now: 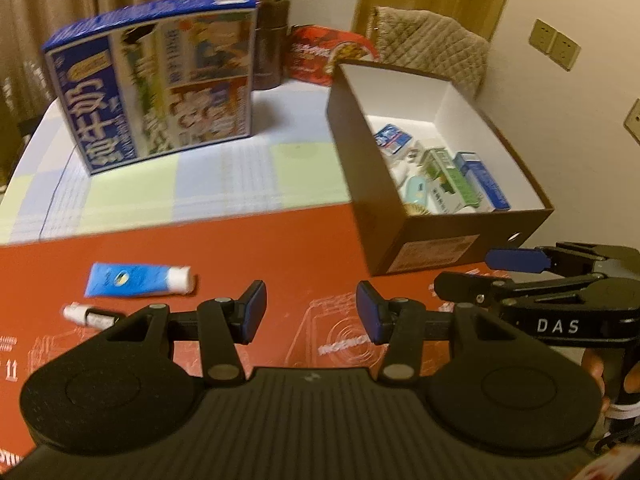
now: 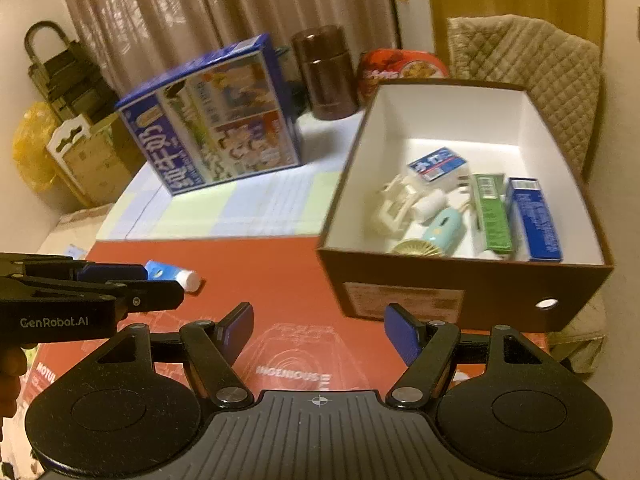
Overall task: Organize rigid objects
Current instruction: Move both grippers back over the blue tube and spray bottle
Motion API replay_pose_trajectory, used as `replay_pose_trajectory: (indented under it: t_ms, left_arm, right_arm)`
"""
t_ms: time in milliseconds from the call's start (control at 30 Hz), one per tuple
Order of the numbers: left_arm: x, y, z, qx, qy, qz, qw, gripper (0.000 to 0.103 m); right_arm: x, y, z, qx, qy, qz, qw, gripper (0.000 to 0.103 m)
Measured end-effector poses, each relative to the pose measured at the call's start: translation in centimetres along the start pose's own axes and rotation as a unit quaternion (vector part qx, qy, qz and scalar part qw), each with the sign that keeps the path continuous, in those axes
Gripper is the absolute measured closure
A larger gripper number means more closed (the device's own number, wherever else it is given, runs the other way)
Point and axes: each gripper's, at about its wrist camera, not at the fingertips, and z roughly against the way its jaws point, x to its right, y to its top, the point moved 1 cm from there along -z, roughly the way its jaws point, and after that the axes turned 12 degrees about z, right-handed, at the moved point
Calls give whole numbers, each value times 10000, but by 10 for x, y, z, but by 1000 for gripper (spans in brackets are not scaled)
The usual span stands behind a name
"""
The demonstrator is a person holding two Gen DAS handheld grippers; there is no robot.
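Note:
A blue tube with a white cap (image 1: 136, 280) lies on the red mat, ahead and left of my left gripper (image 1: 312, 312). That gripper is open and holds nothing. A small white and black stick (image 1: 90, 316) lies nearer, by its left finger. The open brown box (image 1: 424, 252) stands to the right with several small packs inside. In the right wrist view my right gripper (image 2: 320, 330) is open and empty over the mat, just in front of the brown box (image 2: 404, 300). The blue tube (image 2: 172, 274) shows partly behind the left gripper (image 2: 148, 284).
A large blue printed carton (image 1: 160, 80) stands on the checked cloth at the back. A brown canister (image 1: 272, 40) and a red packet (image 1: 328, 56) are behind it. A chair with a quilted cover (image 1: 432, 48) is beyond the box. Bags and a cardboard box (image 2: 88, 160) sit on the left.

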Motion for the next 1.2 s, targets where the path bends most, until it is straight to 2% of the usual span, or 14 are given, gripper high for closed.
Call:
replay_pose_trajectory:
  t_ms: [667,967,1200]
  left_arm:
    - [-98,-22,7,-47,799,736,9941,58]
    - [-130,-20,0,-85,980,963,9905,58]
    - [-145,-13,-14,-127,1052,1056,9887,58]
  right_arm:
    - [-83,3,-65,-369,682,594,9952,34]
    - [-115,11,-99,-395,896,1052,9896,34]
    - [-125,22,-124,-377,938,1229,9873,34]
